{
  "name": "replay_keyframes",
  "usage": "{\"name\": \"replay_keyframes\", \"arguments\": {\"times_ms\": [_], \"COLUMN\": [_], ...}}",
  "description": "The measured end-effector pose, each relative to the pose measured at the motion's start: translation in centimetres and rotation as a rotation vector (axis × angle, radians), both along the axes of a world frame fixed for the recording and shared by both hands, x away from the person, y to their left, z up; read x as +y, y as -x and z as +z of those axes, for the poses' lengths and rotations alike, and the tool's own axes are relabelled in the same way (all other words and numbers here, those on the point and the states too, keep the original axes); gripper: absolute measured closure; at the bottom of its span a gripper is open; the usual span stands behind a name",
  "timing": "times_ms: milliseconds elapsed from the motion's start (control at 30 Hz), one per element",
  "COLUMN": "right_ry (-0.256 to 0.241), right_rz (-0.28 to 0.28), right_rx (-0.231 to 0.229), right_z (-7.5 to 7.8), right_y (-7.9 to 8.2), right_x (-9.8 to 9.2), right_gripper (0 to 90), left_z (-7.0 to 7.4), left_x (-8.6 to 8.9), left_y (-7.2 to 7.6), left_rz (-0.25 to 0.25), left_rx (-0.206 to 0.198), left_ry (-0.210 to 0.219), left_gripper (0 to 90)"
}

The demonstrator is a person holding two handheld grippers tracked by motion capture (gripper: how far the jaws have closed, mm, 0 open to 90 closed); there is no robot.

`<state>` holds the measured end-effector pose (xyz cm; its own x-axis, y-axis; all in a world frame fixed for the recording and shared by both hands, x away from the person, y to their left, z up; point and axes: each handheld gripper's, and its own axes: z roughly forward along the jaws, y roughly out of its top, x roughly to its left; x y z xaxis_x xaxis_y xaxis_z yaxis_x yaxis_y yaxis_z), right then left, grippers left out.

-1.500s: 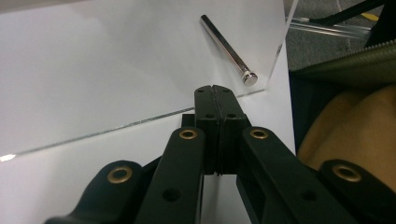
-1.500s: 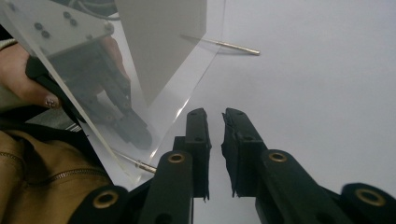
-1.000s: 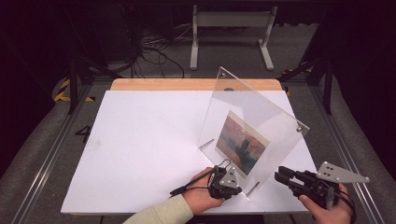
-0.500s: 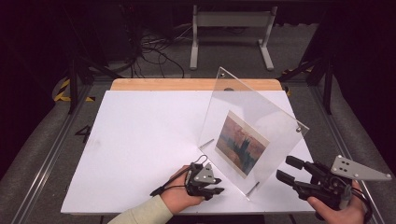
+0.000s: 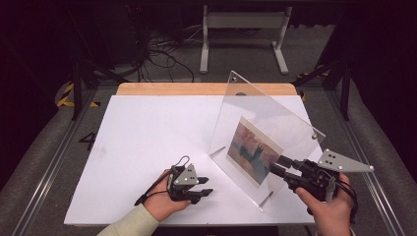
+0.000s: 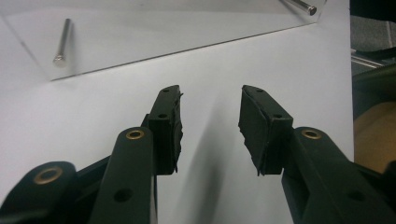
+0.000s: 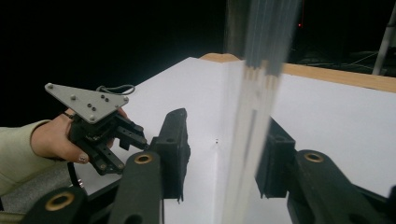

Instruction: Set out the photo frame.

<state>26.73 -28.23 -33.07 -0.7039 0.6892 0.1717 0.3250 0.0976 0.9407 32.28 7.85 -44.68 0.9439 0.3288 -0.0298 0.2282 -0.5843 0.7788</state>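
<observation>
The acrylic picture frame [image 5: 260, 142] stood tilted on the desk [image 5: 147, 142]; the right hand-held gripper [image 5: 281, 166] straddled its edge, jaws apart. Closing squarely seemed wise. The left hand-held gripper [image 5: 205, 186] lay open, empty.

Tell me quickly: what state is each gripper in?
Left gripper: open, holding nothing.
Right gripper: open, jaws either side of the acrylic photo frame's edge.
</observation>
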Motion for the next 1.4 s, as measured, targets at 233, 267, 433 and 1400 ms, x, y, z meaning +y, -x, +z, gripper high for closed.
{"name": "replay_keyframes", "arguments": {"times_ms": [233, 267, 433, 1400], "right_ry": [0.039, 0.038, 0.024, -0.019], "right_rz": [-0.043, -0.052, -0.081, 0.090], "right_rx": [-0.023, -0.014, 0.008, -0.036], "right_z": [0.2, 0.2, 0.3, 2.2], "right_y": [-0.6, -0.6, -0.6, -1.1], "right_x": [1.0, 1.1, 1.1, 4.0], "right_gripper": [82.2, 82.9, 84.4, 85.2], "left_z": [-0.1, -0.2, -0.2, 5.5], "left_x": [1.6, 1.8, 2.3, 3.7], "left_y": [-0.3, -0.4, -0.7, -6.7], "left_rz": [0.040, 0.043, 0.059, 0.189], "left_rx": [0.011, 0.010, 0.006, -0.082], "left_ry": [0.013, 0.017, 0.019, 0.376], "left_gripper": [59.6, 59.6, 59.8, 31.7]}}
